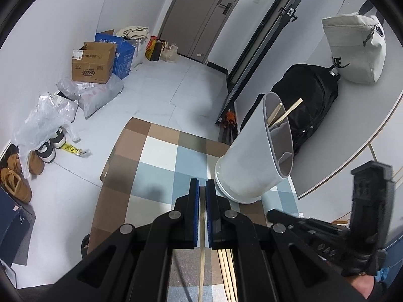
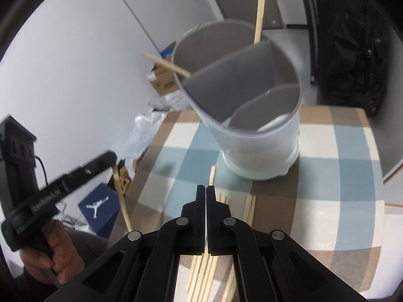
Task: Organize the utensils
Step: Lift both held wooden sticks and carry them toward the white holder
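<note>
chopstick [image 1: 201, 249] is clamped between closed left gripper [image 1: 202, 188], held above checked mat [image 1: 161, 151] | loose chopsticks [image 2: 248, 207] lie on mat before grey divided holder [image 2: 252, 136]; two sticks [image 2: 259, 20] stand inside | right gripper [image 2: 206, 193] is closed, nothing seen gripped

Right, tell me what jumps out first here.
The tall grey utensil holder dominates, standing on the checked cloth with two chopsticks already poking from its far compartment. Loose chopsticks lie before it, and the left tongs pinch a single chopstick.
</note>
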A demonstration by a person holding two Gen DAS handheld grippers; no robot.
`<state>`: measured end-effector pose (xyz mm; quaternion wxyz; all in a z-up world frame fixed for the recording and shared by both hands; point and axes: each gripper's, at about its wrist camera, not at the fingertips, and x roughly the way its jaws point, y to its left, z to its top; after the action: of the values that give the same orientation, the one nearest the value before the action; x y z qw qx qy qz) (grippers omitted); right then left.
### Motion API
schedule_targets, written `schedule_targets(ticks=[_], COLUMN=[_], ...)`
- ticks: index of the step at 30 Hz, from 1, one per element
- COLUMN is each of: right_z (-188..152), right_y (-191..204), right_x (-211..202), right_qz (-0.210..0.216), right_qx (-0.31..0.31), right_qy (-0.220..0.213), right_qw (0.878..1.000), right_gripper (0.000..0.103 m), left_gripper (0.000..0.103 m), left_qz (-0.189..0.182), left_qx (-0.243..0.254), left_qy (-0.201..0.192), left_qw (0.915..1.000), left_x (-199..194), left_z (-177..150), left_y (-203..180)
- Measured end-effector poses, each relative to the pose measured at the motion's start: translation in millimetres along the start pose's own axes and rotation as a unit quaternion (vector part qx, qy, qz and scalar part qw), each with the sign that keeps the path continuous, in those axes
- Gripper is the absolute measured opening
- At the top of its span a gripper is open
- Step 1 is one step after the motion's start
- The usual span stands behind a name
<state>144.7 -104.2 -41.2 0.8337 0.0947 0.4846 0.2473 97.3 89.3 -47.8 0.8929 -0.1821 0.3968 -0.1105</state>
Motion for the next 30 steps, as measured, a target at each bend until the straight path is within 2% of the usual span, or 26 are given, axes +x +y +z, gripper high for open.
schedule_targets(ticks=[5, 7, 12, 13, 18, 21, 23, 24, 27, 30], right_z=[-5, -1, 18, 18, 20, 23, 22, 20, 17, 18], right_y=[4, 7, 17, 17, 16, 22, 27, 28, 26, 26], right_x=[37, 48, 87, 87, 111, 114, 118, 115, 110, 93], right_qz=[0.009, 0.005, -0.023, -0.023, -0.081, -0.104, -0.119, -0.123, -0.103, -0.083], right_qx=[-0.014, -0.021, -0.044, -0.044, -0.048, -0.067, -0.082, -0.086, -0.073, -0.069], right_qy=[0.057, 0.061, 0.078, 0.078, 0.090, 0.075, 0.069, 0.067, 0.060, 0.034], right_qw=[0.998, 0.998, 0.996, 0.996, 0.991, 0.990, 0.987, 0.986, 0.990, 0.994], right_gripper=[0.006, 0.016, 0.024, 0.024, 0.024, 0.023, 0.018, 0.006, 0.006, 0.006], left_gripper=[0.001, 0.001, 0.001, 0.001, 0.001, 0.001, 0.001, 0.001, 0.001, 0.001], left_qz=[0.005, 0.005, 0.004, 0.004, 0.004, 0.002, 0.002, 0.000, -0.002, -0.006], left_qx=[-0.006, -0.010, -0.022, -0.027, -0.040, -0.050, -0.053, -0.054, -0.047, -0.035], left_qy=[0.008, 0.009, 0.017, 0.018, 0.024, 0.024, 0.023, 0.022, 0.017, 0.011], left_qw=[0.9999, 0.9999, 0.9996, 0.9995, 0.9989, 0.9985, 0.9983, 0.9983, 0.9987, 0.9993], left_x=[3, 4, 9, 10, 16, 16, 16, 16, 13, 9], left_z=[-6, -8, -8, -7, -5, -3, -3, -2, 0, 2], left_y=[2, 4, 14, 17, 27, 32, 35, 35, 34, 27])
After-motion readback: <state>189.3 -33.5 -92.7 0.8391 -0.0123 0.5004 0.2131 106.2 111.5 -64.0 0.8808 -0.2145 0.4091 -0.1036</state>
